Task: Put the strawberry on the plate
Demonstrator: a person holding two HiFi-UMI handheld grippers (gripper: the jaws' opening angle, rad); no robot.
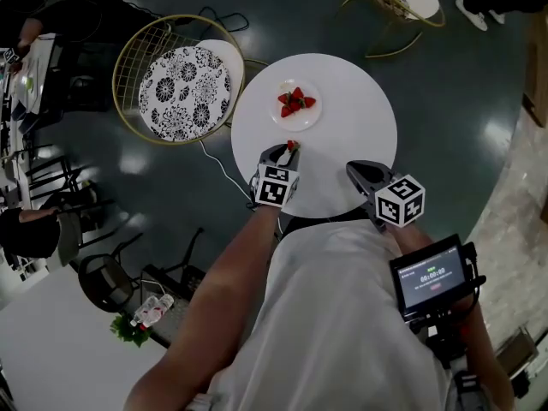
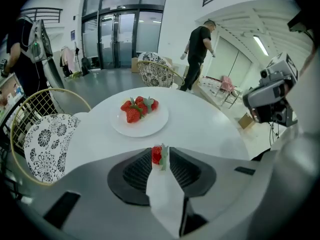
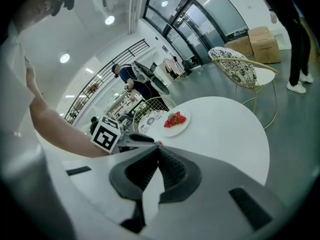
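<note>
A white plate (image 1: pixel 306 119) (image 2: pixel 145 129) (image 3: pixel 181 126) holding several strawberries (image 1: pixel 294 103) (image 2: pixel 138 107) (image 3: pixel 174 119) sits on the far half of a round white table (image 1: pixel 351 127). My left gripper (image 1: pixel 289 149) (image 2: pixel 160 156) hovers just short of the plate, shut on one strawberry (image 1: pixel 292 145) (image 2: pixel 157 154) whose red tip and green leaves show between the jaws. Over the table's near right edge, my right gripper (image 1: pixel 358 173) (image 3: pixel 158 145) is shut with nothing in it.
A gold wire chair with a black-and-white patterned cushion (image 1: pixel 184 89) (image 2: pixel 46 141) stands left of the table. Another such chair (image 3: pixel 235 67) (image 2: pixel 156 71) is beyond it. A person (image 2: pixel 198 49) walks in the background. A screen device (image 1: pixel 432 278) is near my right arm.
</note>
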